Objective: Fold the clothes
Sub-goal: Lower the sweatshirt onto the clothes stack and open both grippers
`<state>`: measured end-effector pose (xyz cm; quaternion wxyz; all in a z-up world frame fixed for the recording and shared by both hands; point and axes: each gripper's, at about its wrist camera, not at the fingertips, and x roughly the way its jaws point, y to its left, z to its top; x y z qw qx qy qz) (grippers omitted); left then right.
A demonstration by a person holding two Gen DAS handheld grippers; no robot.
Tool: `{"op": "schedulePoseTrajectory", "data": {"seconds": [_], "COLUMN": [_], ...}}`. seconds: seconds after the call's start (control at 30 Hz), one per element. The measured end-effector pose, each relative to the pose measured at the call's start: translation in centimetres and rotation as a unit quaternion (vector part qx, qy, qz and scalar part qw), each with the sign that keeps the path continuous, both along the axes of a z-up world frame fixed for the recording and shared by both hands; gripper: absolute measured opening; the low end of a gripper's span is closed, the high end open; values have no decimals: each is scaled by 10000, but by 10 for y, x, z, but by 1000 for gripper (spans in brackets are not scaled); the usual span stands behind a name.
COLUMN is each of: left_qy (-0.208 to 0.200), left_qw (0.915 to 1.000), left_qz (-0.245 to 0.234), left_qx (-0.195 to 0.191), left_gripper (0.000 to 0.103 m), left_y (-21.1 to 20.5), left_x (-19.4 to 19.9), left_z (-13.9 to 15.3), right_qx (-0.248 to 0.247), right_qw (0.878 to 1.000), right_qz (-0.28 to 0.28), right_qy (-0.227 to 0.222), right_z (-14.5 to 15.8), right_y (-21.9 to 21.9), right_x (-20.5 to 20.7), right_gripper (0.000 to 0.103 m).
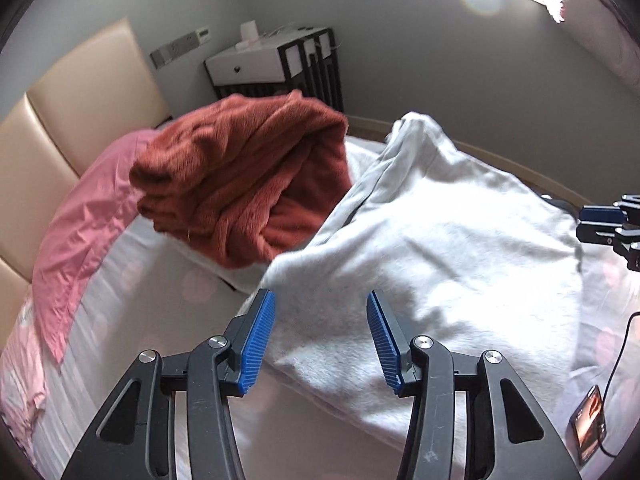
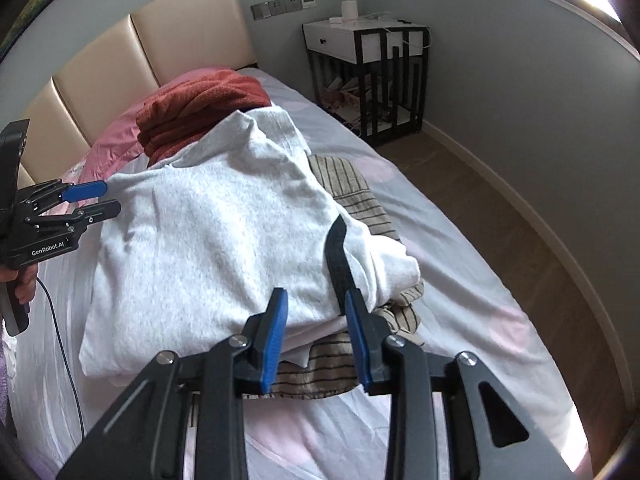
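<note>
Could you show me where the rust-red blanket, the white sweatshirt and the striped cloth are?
Rust-red blanket (image 1: 244,184): left wrist view, on the middle of its folded bulk.
White sweatshirt (image 2: 208,240): right wrist view, on its broad flat middle.
Striped cloth (image 2: 352,188): right wrist view, on the part showing beyond the sweatshirt.

A home bedroom: a bed (image 2: 460,264) with a padded headboard (image 2: 120,64) at 10 o'clock, a pink pillow (image 1: 84,216), a nightstand (image 2: 368,76) with 1 drawer at 1 o'clock, wall sockets (image 2: 280,6), wood floor (image 2: 520,220).
</note>
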<state>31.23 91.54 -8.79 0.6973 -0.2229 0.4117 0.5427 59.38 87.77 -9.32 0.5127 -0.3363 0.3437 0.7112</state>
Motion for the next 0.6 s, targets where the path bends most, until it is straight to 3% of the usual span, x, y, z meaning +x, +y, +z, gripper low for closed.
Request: {"op": "schedulePoseTrajectory", "data": {"seconds": [0.17,0.27,0.4,0.6], "left_qy": [-202,-301,-373,-421], "left_qw": [9995,9991,9987,9987], "left_qz": [128,136,198,304], "left_qx": [-225,-279,-298,7], "left_gripper": [48,48,50,50], "left_y": [14,18,17,-6], "left_x": [-6,-9,-12,-11], "left_z": [-24,-33,-34,-8], "right_qx": [-502,-759,-845,-705], "right_qw": [9986,9971,9964,9972], "right_qz": [-43,-86,-50,-150], "right_qy": [-185,31,5,-221], "right_z": [-39,-54,-57,-41], "right_y": [22,31,35,27], "right_x": [0,7,7,6], "right_gripper": [29,29,29,30]}}
